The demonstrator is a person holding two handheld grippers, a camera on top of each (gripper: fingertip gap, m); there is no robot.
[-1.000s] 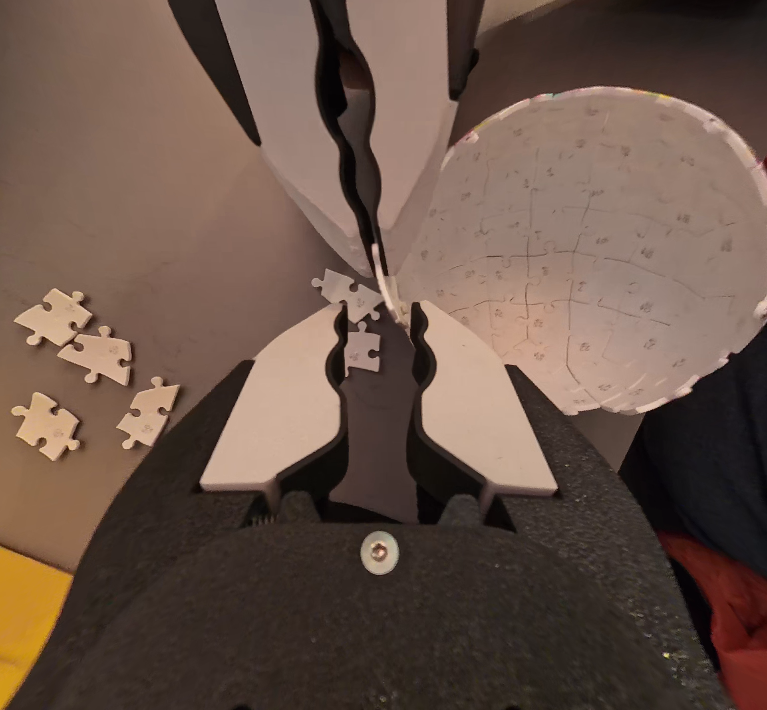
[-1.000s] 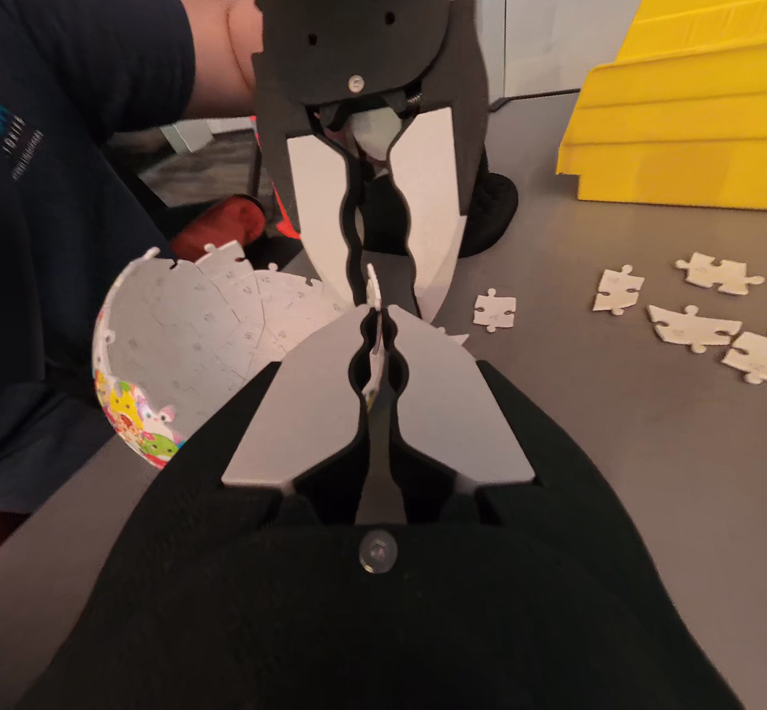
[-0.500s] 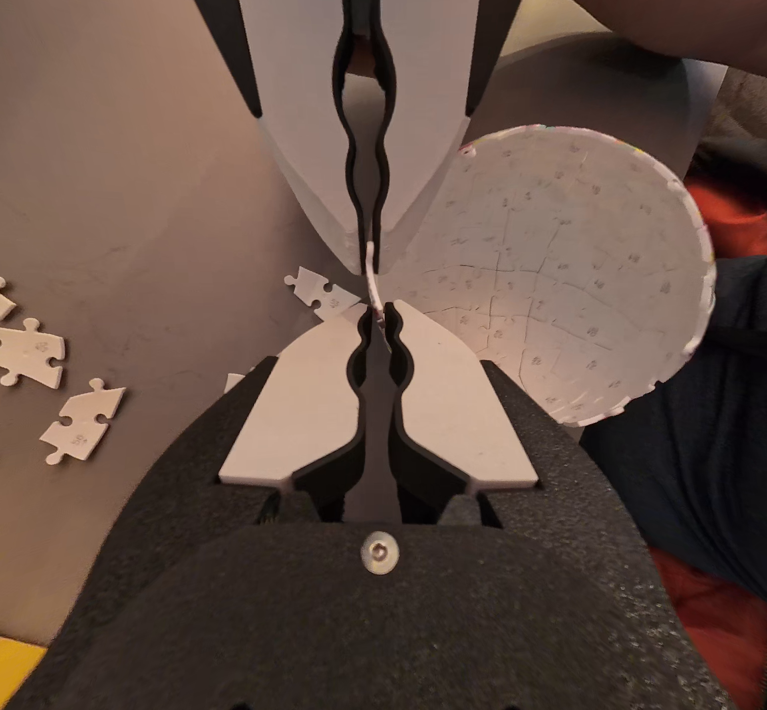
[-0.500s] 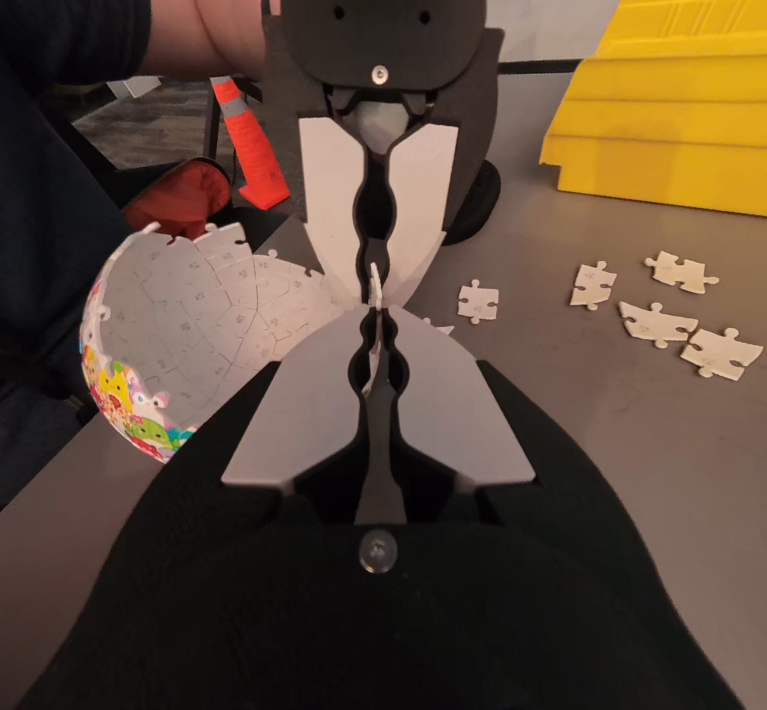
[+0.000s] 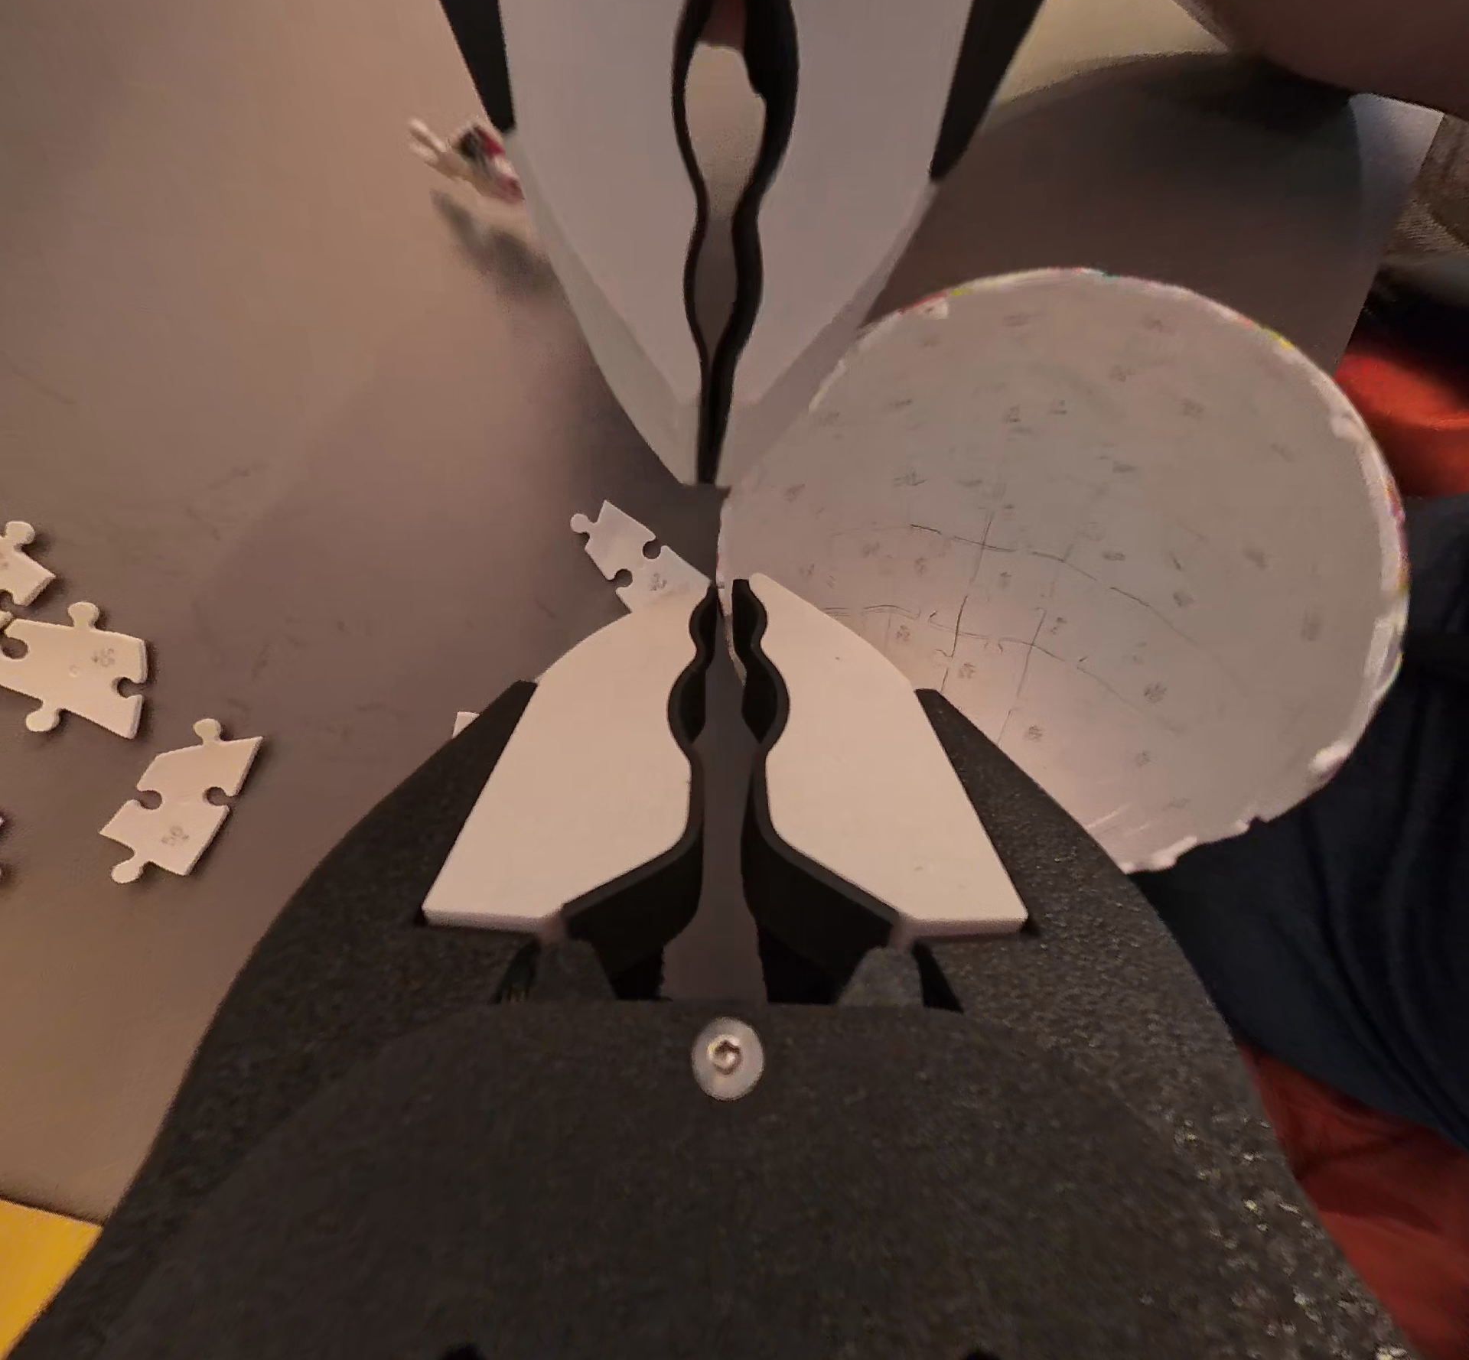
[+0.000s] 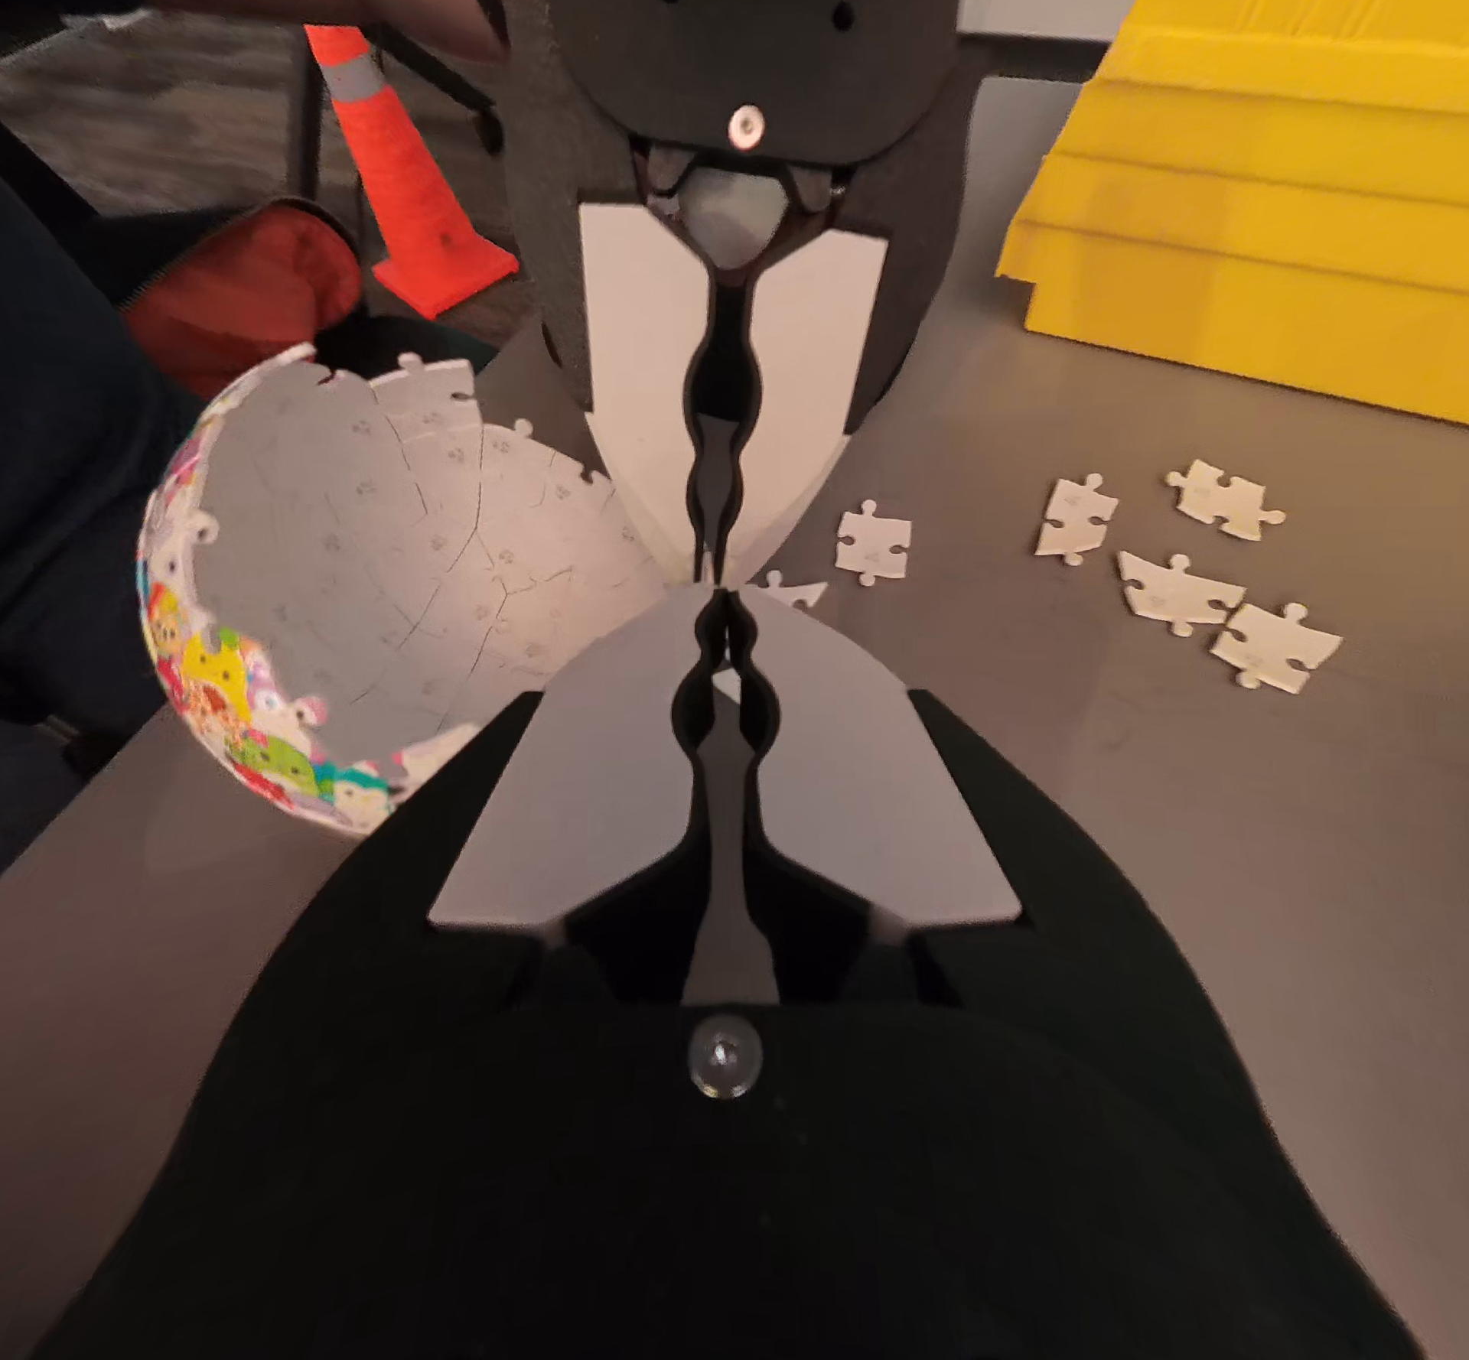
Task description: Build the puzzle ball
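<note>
The half-built puzzle ball [image 5: 1073, 567] is a white shell lying tilted at the table's near edge, and its coloured outside shows in the right wrist view [image 6: 238, 686]. My left gripper [image 5: 725, 589] is all but shut, with the ball's rim at its tips. My right gripper [image 6: 719, 599] faces it tip to tip, jaws together, and I see no piece between them. Each gripper also shows in the other view, the right one [image 5: 711, 479] and the left one [image 6: 709, 567]. Loose white pieces [image 5: 79, 666] lie on the table, one [image 5: 628, 551] right beside the tips.
The grey table [image 5: 278, 368] holds more loose pieces [image 6: 1176, 595] to the right and one colour-side-up piece [image 5: 469, 150] farther off. A yellow bin [image 6: 1272, 209] stands at the back right. An orange cone [image 6: 405, 154] is on the floor. A person's dark clothing [image 5: 1312, 924] is close behind the ball. My two grippers' fingertips are within a few centimetres of each other.
The white piece seen edge-on between the two grippers is no longer visible. My left gripper went from open to nearly shut. The right gripper's tips have drawn back slightly.
</note>
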